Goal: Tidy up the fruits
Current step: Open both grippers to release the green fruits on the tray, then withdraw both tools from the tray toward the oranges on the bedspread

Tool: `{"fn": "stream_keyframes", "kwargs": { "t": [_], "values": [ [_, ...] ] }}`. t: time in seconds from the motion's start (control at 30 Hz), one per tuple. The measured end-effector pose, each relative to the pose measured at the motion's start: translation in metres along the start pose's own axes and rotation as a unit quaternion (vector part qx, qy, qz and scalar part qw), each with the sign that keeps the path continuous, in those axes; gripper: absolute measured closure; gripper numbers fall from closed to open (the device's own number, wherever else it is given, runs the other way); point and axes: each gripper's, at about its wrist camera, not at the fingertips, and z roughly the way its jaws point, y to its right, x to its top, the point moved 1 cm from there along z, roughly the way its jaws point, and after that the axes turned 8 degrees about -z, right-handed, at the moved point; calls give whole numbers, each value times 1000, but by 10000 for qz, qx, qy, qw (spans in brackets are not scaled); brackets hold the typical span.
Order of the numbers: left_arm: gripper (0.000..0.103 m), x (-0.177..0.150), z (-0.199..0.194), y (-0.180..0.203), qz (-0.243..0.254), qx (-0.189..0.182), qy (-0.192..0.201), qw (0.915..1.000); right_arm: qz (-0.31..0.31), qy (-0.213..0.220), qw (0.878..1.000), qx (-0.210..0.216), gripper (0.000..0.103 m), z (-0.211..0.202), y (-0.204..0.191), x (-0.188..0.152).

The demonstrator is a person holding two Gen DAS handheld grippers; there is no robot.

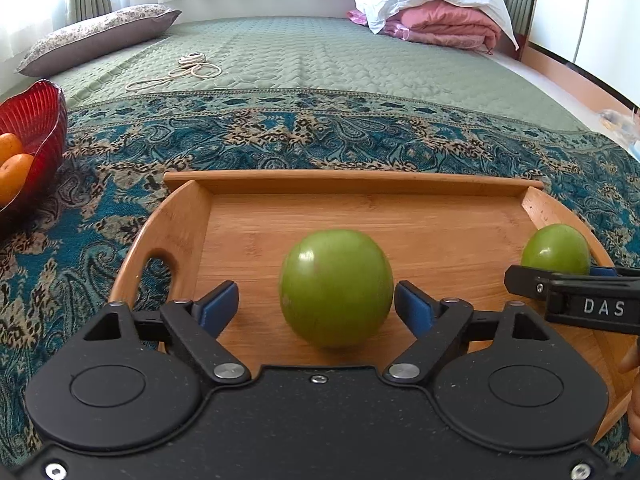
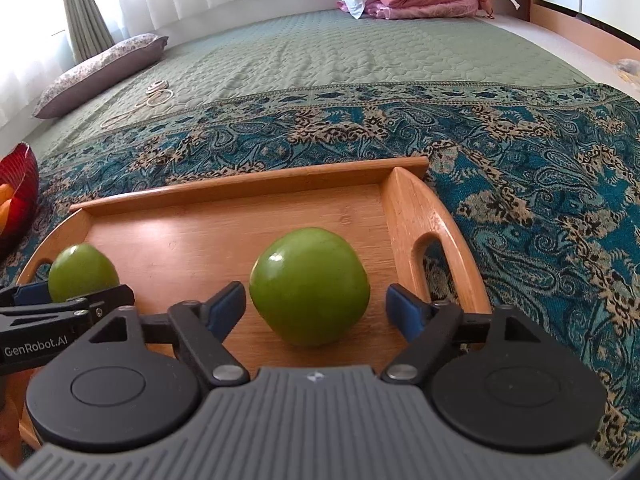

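Two green fruits lie on a wooden tray [image 1: 360, 216] on a patterned cloth. In the left wrist view, my left gripper [image 1: 316, 308] is open, its blue pads either side of the left green fruit [image 1: 336, 288], not touching it. In the right wrist view, my right gripper [image 2: 316, 308] is open around the right green fruit [image 2: 308, 286], pads apart from it. Each view shows the other fruit, at the right in the left view [image 1: 556, 250] and at the left in the right view [image 2: 82, 272], behind the other gripper's side.
A red glass bowl [image 1: 40, 120] holding orange fruits [image 1: 12, 176] stands left of the tray; it also shows in the right wrist view [image 2: 20, 176]. The bed has a pillow [image 1: 96, 36], a cord [image 1: 176, 74] and folded bedding [image 1: 444, 20] further back.
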Motion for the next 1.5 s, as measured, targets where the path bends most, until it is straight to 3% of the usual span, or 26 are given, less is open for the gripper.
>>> {"fn": "stream_keyframes", "kwargs": {
  "t": [0.57, 0.87, 1.5],
  "values": [
    [4, -18, -16, -13, -48, 29, -143, 9999, -395, -122, 9991, -76, 7, -15, -12, -20],
    [3, -33, -28, -12, 30, -28, -124, 9999, -548, -118, 9984, -6, 5, -26, -15, -33],
    [0, -56, -84, -6, 118, -191, 412, 9989, -654, 167, 9974, 238, 4, -65, -13, -53]
  ]
}}
